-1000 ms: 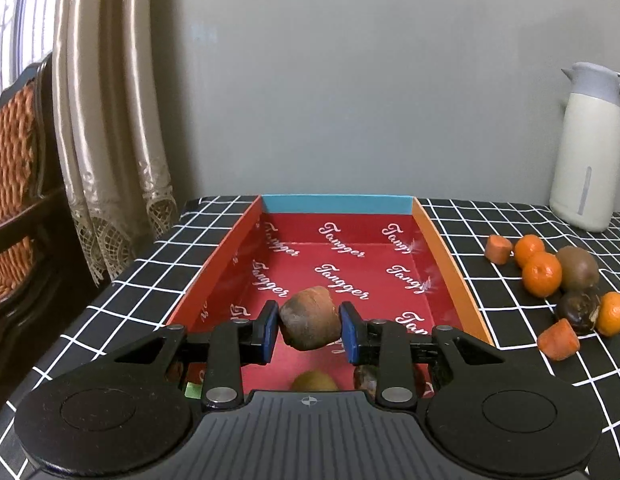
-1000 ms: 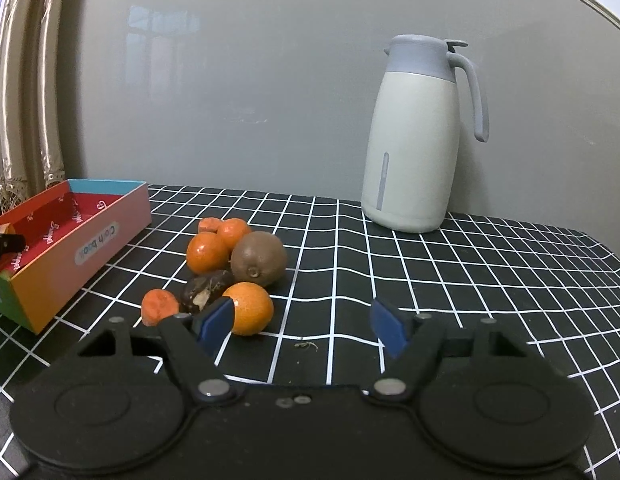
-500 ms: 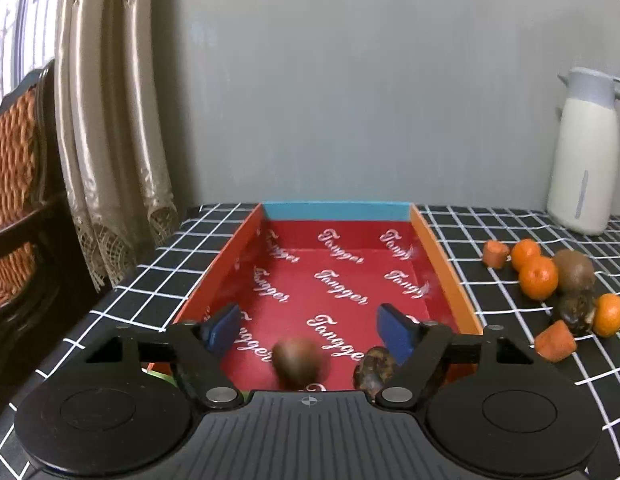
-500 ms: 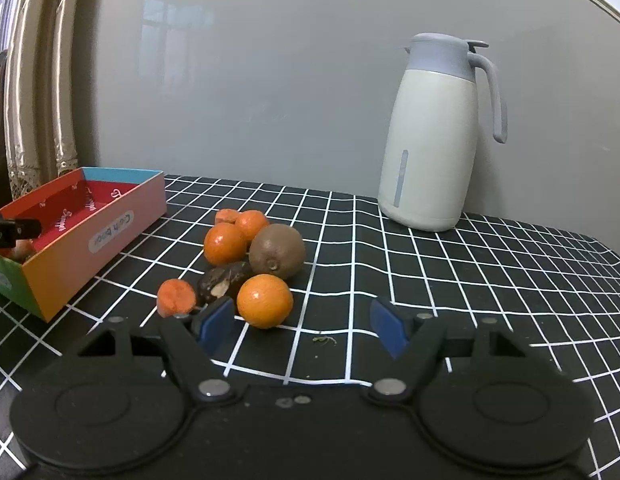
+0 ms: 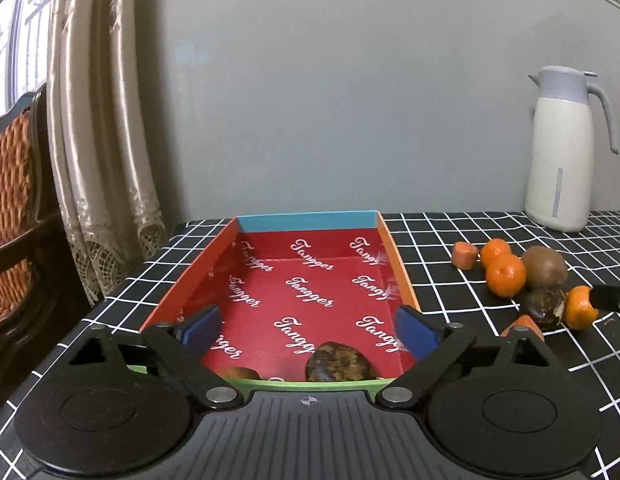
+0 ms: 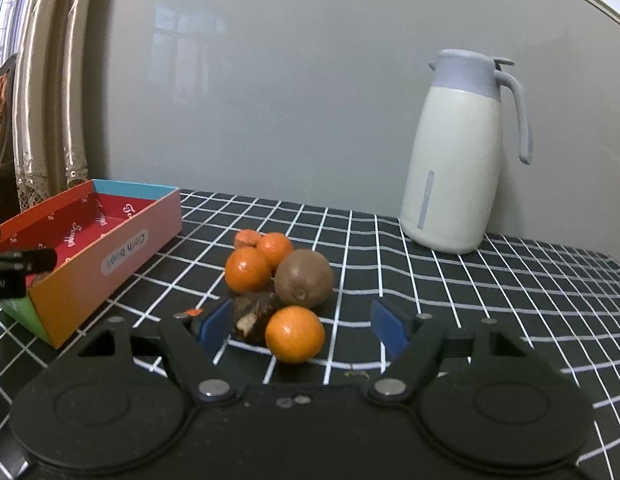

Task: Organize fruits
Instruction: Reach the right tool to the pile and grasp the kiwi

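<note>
The red-lined cardboard box [image 5: 310,236] lies ahead of my left gripper [image 5: 307,326], which is open and empty over its near end. A dark brown fruit [image 5: 337,365] and another brown fruit [image 5: 237,372] lie inside at the near wall. To the right a pile holds mandarins [image 5: 505,275], a kiwi [image 5: 544,267], a dark fruit [image 5: 544,307] and carrot pieces [image 5: 465,255]. My right gripper [image 6: 305,326] is open, its jaws on either side of the near mandarin [image 6: 294,334] and dark fruit [image 6: 253,312], in front of the kiwi [image 6: 303,278]. The box [image 6: 121,236] is at its left.
A white thermos jug [image 6: 456,152] stands at the back right on the black checked tablecloth [image 6: 470,288]. Curtains [image 5: 93,160] and a wicker chair [image 5: 9,216] are left of the table. A grey wall is behind.
My left gripper opened and dropped the brown fruit into the box, then drew back. My right gripper moved forward to the fruit pile, with the near mandarin now between its jaws.
</note>
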Action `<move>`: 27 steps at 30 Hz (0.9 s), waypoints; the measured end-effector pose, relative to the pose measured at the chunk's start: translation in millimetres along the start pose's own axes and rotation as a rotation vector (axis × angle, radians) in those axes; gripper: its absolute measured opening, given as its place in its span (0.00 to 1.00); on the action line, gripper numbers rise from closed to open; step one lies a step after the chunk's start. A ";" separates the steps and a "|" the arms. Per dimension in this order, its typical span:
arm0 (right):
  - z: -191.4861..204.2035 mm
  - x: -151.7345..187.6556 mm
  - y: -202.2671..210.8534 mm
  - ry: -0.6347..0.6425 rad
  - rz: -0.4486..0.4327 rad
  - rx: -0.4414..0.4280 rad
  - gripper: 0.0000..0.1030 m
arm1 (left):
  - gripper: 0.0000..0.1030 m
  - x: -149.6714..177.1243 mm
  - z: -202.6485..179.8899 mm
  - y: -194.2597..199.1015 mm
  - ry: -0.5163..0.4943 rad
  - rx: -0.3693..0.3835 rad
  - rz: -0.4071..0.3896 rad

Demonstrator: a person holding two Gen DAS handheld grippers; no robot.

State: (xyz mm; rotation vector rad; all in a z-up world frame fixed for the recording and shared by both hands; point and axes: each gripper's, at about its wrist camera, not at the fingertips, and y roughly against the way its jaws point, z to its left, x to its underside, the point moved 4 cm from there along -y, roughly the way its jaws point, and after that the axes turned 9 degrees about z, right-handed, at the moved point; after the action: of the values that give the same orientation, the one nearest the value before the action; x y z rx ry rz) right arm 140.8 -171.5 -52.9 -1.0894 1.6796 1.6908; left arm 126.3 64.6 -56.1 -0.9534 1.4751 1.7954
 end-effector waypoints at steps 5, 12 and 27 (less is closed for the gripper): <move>-1.2 -9.1 -14.4 -0.015 0.002 0.004 0.71 | 0.90 0.8 2.9 -3.7 0.000 -0.006 0.004; -7.2 -26.0 -47.8 -0.079 0.036 0.029 0.68 | 0.90 0.7 6.3 -13.1 0.001 -0.027 0.012; -9.6 -30.1 -94.0 -0.150 0.154 -0.031 0.47 | 0.90 -4.4 11.8 -31.7 0.023 -0.035 0.020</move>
State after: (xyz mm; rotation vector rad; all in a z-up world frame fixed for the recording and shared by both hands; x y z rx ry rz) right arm 235.9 -166.2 -80.4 -0.8417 1.6830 1.8514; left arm 153.2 81.9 -68.0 -0.9823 1.4766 1.8362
